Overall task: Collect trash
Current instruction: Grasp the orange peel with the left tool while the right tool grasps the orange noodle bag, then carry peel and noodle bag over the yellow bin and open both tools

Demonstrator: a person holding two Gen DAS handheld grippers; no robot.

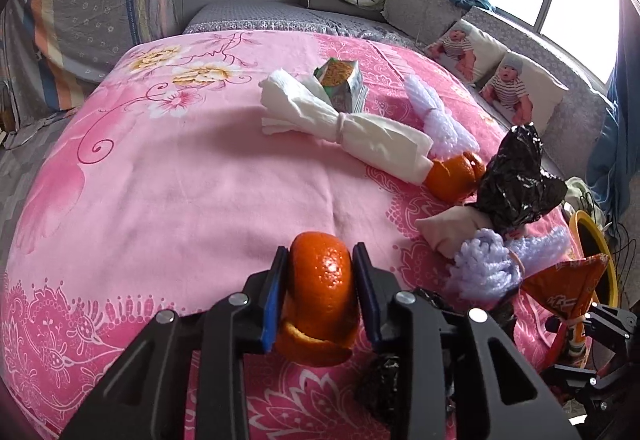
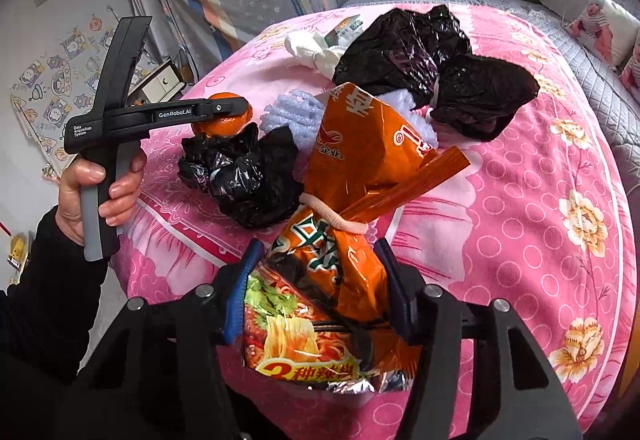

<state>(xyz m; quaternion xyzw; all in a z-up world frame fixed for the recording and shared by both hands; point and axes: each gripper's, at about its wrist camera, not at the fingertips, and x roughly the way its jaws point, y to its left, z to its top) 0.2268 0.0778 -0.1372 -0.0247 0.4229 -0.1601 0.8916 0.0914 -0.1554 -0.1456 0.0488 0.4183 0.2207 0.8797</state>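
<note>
Left gripper [image 1: 320,304] jaws clenched on an orange peel [image 1: 322,292], right gripper [image 2: 316,292] jaws grasping a noodle packet [image 2: 320,280], above pink blanket [image 1: 160,180], black bags [image 2: 440,68] nearby.

Two orange peels [image 1: 320,296] [image 1: 456,176], two black bags [image 2: 436,68] [image 2: 244,176], two purple yarn bundles [image 1: 436,116] [image 1: 492,260], one noodle packet [image 2: 340,240], one carton [image 1: 340,84].

In the left wrist view, the yellow bin [image 1: 591,260] at the bed's right edge is mostly hidden behind the orange wrapper [image 1: 568,288]. The carton [image 2: 348,27] in the right wrist view shows only a corner behind a black bag [image 2: 404,48], its print too small to read.
</note>
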